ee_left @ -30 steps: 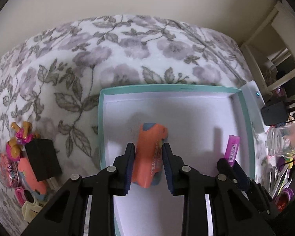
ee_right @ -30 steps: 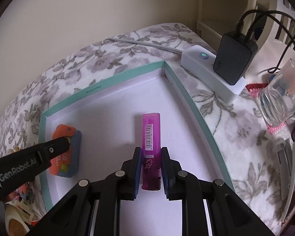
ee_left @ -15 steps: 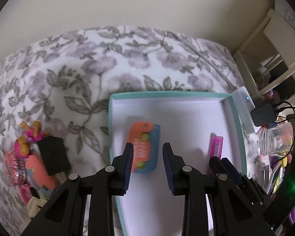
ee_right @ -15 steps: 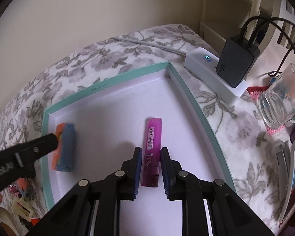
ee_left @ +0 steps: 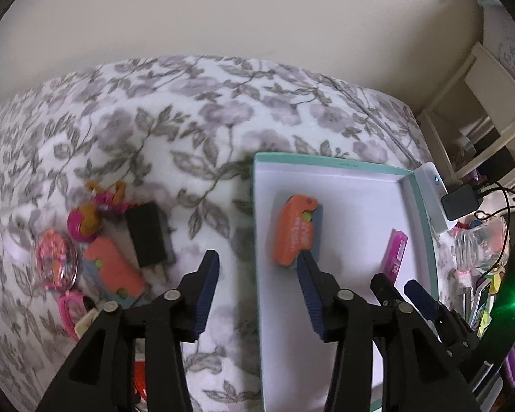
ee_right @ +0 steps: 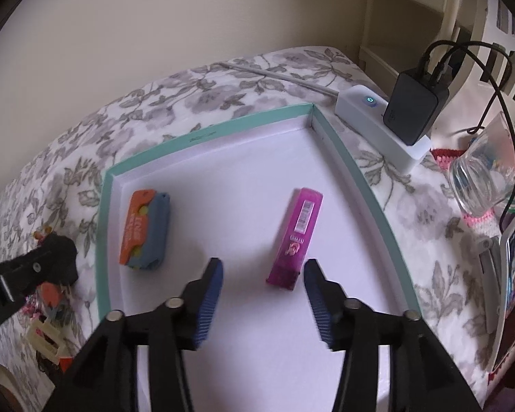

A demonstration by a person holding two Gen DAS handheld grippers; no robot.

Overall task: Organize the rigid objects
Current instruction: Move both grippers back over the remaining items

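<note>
A teal-rimmed white box (ee_left: 326, 160) (ee_right: 209, 134) lies on the flowered bedspread. Inside it, by the left wall, rests an orange and blue case (ee_left: 297, 230) (ee_right: 146, 230). A pink barcoded case (ee_left: 396, 254) (ee_right: 297, 237) lies nearer the right wall. My left gripper (ee_left: 257, 261) hangs over the box's left wall, its jaws opening with nothing gripped between them. My right gripper (ee_right: 264, 267) hovers just short of the pink case's near end, jaws opening, pads clear of it. It also shows in the left wrist view (ee_left: 395, 283).
Left of the box lies a pile of small things: a black charger block (ee_left: 147, 237), an orange piece (ee_left: 115, 267), a pink toy (ee_left: 86, 219). To the right sit a white power strip (ee_right: 381, 127) with a black plug (ee_right: 415, 106) and a glass jar (ee_right: 480, 185).
Both grippers let go of their cases, which now lie in the box, and drew back with jaws spread. The left one rose and swung left toward the box's left wall.
</note>
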